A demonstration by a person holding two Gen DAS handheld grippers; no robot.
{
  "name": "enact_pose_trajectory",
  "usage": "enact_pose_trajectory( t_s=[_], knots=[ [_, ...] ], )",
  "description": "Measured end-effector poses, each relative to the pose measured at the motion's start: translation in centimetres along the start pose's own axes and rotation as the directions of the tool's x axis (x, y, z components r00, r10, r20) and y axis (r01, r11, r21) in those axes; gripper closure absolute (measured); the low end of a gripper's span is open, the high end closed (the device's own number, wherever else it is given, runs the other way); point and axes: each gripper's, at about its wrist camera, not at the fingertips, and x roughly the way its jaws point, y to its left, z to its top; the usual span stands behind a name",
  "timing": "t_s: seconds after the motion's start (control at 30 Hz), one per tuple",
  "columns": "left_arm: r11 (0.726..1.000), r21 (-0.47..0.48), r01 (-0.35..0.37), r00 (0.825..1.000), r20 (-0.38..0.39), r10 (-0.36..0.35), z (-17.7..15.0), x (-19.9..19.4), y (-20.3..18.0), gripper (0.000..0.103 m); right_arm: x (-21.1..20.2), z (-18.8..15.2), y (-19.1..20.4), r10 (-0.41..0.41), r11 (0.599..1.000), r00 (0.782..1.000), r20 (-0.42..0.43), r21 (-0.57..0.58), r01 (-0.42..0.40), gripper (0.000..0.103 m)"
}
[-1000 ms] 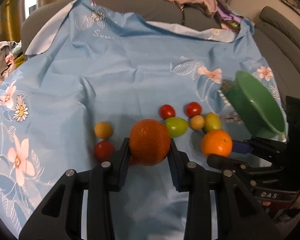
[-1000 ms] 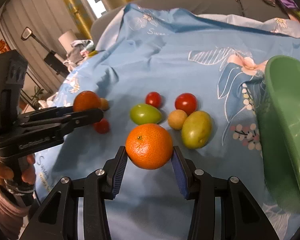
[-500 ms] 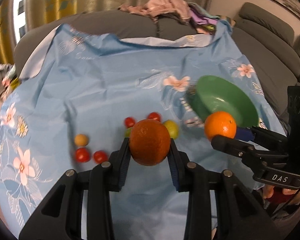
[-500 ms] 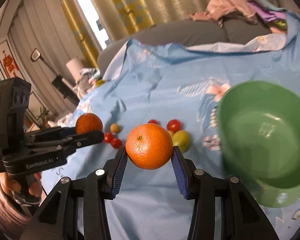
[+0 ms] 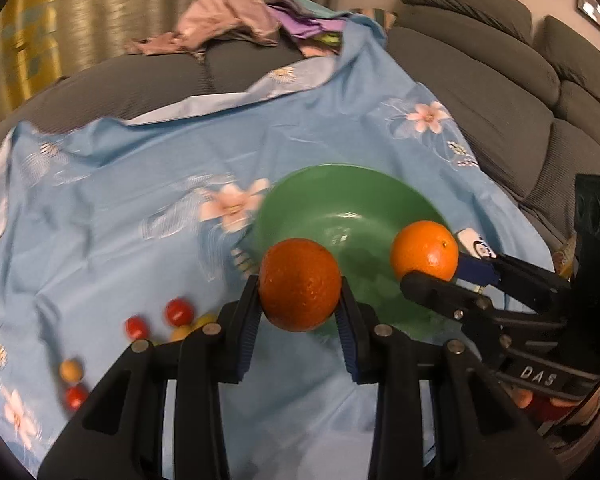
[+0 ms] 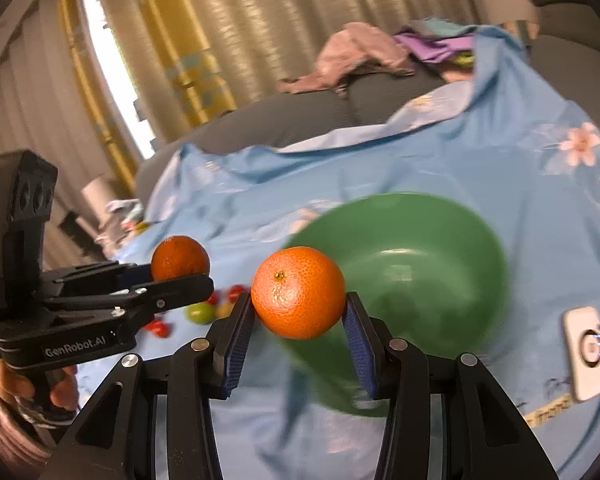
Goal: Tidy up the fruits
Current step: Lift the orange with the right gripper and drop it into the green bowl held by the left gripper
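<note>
Blue floral cloth [image 5: 100, 240] below, green bowl [image 5: 340, 184] just ahead: left gripper [image 5: 300, 312] clamps a dark orange [image 5: 299, 284], right gripper [image 6: 298, 320] a mandarin [image 6: 298, 292] (firm, light, held across the middle).

Clothes pile [image 5: 236, 20] on grey sofa [image 5: 480, 92], phone [image 6: 586, 352] on blue cloth [image 5: 120, 208].

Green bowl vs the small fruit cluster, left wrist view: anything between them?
Only bare blue cloth between green bowl and small fruits, in the left wrist view.

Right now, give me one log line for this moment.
left tongs: shut on dark orange | right tongs: shut on bright orange | both near green bowl | bowl empty | small fruits on cloth
</note>
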Motion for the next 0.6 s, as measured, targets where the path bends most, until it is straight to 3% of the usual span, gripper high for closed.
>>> enact_pose_trajectory(
  t_s=[0.23, 0.43, 0.6],
  knots=[
    [0.998, 0.054, 0.017, 0.998, -0.067, -0.013, 1.0, 4.4, -2.5, 0.067, -0.1, -0.1, -3.5, -0.111, 0.993, 0.994, -0.006, 0.033, 0.111, 0.056],
    [0.998, 0.064, 0.001, 0.993, -0.122, 0.007, 0.6, 6.4, -2.9, 0.065, 0.6, -0.5, -4.0, -0.148, 0.989, 0.988, -0.036, 0.022, 0.148, 0.056],
    [0.997, 0.071, -0.002, 0.992, -0.122, 0.011, 0.5, 6.5, -3.0, 0.066, 0.4, -0.5, -4.0, -0.171, 0.985, 0.985, -0.028, 0.019, 0.172, 0.056]
  ],
)
